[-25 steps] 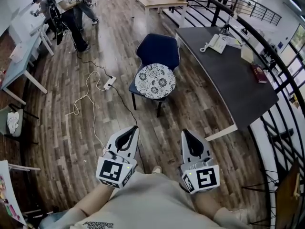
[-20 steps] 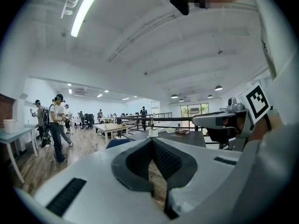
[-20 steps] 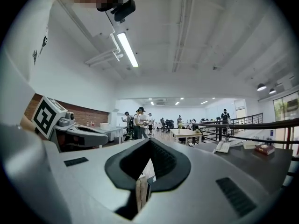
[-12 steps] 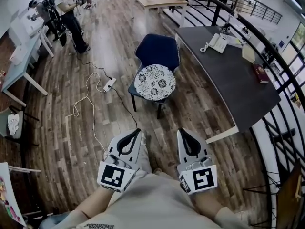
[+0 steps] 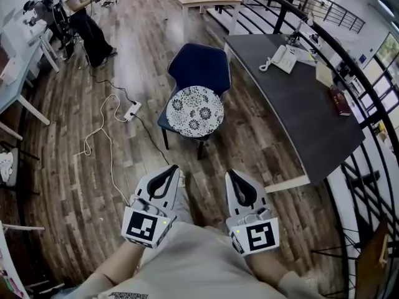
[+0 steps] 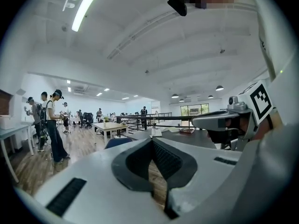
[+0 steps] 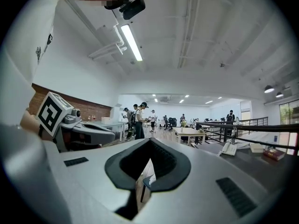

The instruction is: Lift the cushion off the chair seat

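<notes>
A round white cushion (image 5: 195,111) with a dark flower pattern lies on the seat of a navy chair (image 5: 201,67) in the middle of the head view. Both grippers are held low in front of the person's body, a good way short of the chair and apart from it. My left gripper (image 5: 172,169) is shut with nothing between its jaws. My right gripper (image 5: 233,174) is shut and empty too. In the left gripper view the chair's blue back (image 6: 117,142) shows just over the closed jaws.
A dark table (image 5: 293,104) stands to the chair's right, with a phone (image 5: 283,58) and a book (image 5: 340,100) on it. A black railing (image 5: 368,98) runs beyond it. A power strip with white cable (image 5: 129,111) lies on the floor to the left. People (image 5: 81,23) stand far left.
The person has stepped toward the chair, which now sits a little lower and further left in the head view. Both grippers came along with the body and stayed shut.
</notes>
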Demonstrator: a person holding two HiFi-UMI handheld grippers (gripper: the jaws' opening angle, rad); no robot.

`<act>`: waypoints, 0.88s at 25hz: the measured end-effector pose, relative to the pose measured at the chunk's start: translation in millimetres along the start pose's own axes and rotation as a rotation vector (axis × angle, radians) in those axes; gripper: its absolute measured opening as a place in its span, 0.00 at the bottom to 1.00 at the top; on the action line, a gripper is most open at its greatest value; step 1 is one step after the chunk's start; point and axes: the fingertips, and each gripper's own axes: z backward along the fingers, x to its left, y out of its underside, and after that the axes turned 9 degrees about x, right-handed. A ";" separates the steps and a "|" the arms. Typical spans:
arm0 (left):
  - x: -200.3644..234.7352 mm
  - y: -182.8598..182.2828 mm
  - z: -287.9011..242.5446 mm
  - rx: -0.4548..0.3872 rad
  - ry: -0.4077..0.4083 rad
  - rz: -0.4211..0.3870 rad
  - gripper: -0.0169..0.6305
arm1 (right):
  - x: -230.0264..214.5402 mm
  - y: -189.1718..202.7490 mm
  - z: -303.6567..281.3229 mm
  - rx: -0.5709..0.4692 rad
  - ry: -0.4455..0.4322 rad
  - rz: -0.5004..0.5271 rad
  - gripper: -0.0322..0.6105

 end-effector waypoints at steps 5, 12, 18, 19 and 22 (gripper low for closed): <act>27.8 -1.4 -34.7 0.025 0.021 -0.002 0.03 | -18.0 -2.0 -47.0 0.016 0.001 -0.031 0.05; 76.2 -11.6 -85.9 0.038 0.051 -0.025 0.03 | -36.7 -11.4 -120.0 0.054 -0.016 -0.002 0.05; 121.7 -24.1 -130.8 0.072 0.073 -0.018 0.03 | -53.8 -26.0 -181.3 0.075 -0.017 -0.017 0.05; 130.0 -26.8 -138.5 0.072 0.077 -0.023 0.03 | -56.8 -28.8 -191.9 0.079 -0.016 -0.017 0.05; 155.2 -35.5 -160.9 0.066 0.089 -0.040 0.03 | -65.2 -38.1 -224.0 0.093 -0.012 -0.018 0.05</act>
